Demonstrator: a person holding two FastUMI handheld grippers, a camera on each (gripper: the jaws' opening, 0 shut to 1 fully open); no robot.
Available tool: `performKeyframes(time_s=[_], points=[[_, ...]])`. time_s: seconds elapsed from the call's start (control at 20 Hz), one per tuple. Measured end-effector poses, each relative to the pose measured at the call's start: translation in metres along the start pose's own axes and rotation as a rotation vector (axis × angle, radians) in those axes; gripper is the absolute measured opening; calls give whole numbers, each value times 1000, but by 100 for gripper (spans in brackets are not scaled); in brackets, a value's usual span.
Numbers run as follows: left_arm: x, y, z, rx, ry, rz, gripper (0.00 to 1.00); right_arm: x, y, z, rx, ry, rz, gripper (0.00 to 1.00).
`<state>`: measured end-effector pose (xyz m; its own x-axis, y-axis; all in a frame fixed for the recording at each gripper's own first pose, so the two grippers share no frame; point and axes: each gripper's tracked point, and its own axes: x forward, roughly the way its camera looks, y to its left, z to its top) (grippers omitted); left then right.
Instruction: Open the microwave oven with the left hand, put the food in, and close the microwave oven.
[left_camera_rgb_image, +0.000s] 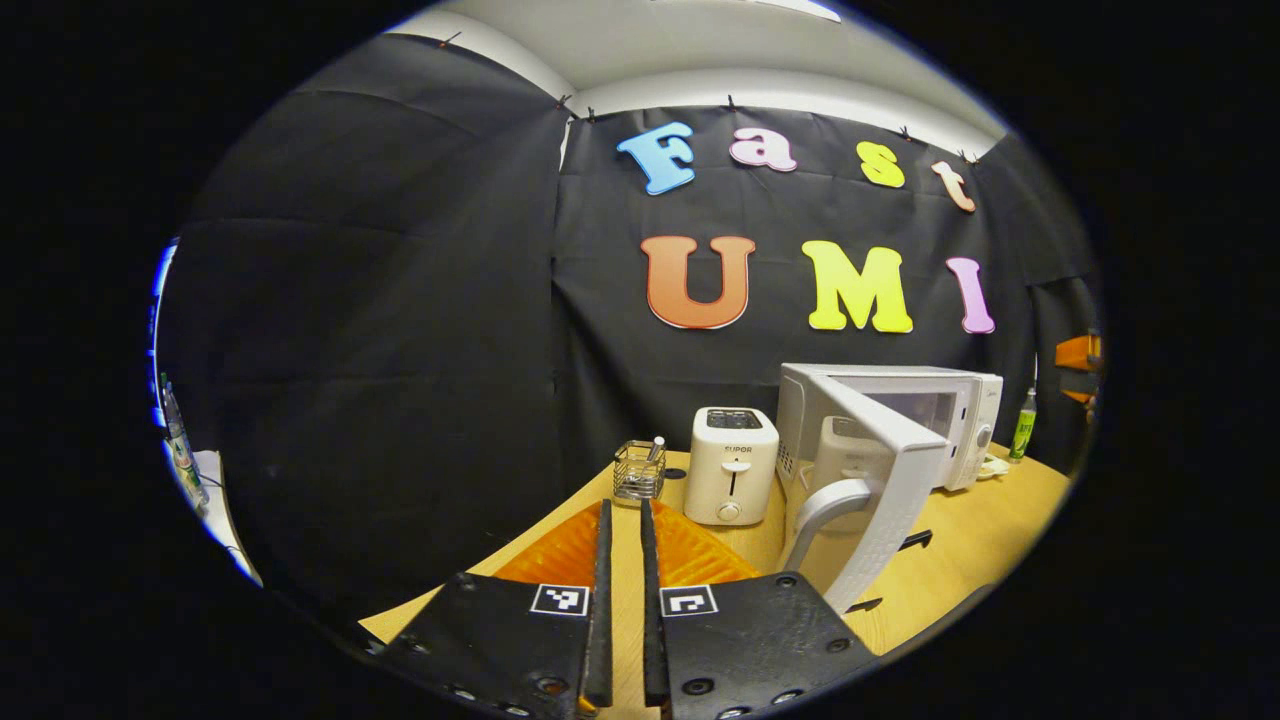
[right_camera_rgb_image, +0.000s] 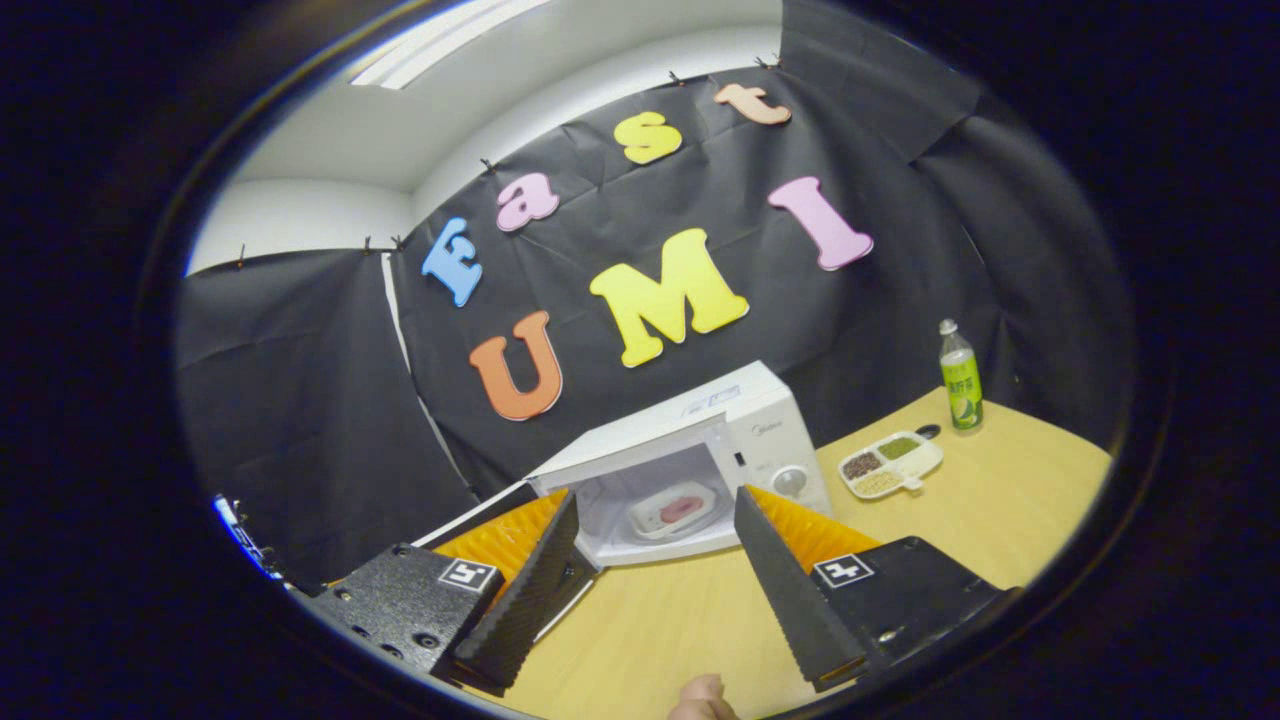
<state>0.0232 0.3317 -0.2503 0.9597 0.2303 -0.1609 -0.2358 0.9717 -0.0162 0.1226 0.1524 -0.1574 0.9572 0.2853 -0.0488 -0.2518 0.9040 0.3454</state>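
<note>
In the left gripper view the white microwave (left_camera_rgb_image: 960, 400) stands at the right of the wooden table with its door (left_camera_rgb_image: 900, 480) swung wide open toward me. The door's curved handle (left_camera_rgb_image: 830, 505) is just right of my left gripper (left_camera_rgb_image: 624, 510). That gripper's fingers stand almost together with nothing between them. In the right gripper view the open microwave (right_camera_rgb_image: 770, 440) faces me, and a white plate with pinkish food (right_camera_rgb_image: 672, 510) lies inside its cavity. My right gripper (right_camera_rgb_image: 655, 505) is open and empty, a short way in front of the opening.
A white toaster (left_camera_rgb_image: 733, 465) and a small wire basket (left_camera_rgb_image: 640, 470) stand left of the microwave. A divided dish of grains (right_camera_rgb_image: 890, 465) and a green bottle (right_camera_rgb_image: 960, 378) sit to its right. A fingertip (right_camera_rgb_image: 700, 695) shows at the bottom edge.
</note>
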Motion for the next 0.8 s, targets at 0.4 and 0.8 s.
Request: performKeyframes(time_s=[0.4,0.8], points=[[9,-67,-15,22,0,-235,0,-71,-35,38,-52,-57,-26,89],[-8,-144,-19,34,3,-426,0,-125,-58,67,-33,-49,-60,99]])
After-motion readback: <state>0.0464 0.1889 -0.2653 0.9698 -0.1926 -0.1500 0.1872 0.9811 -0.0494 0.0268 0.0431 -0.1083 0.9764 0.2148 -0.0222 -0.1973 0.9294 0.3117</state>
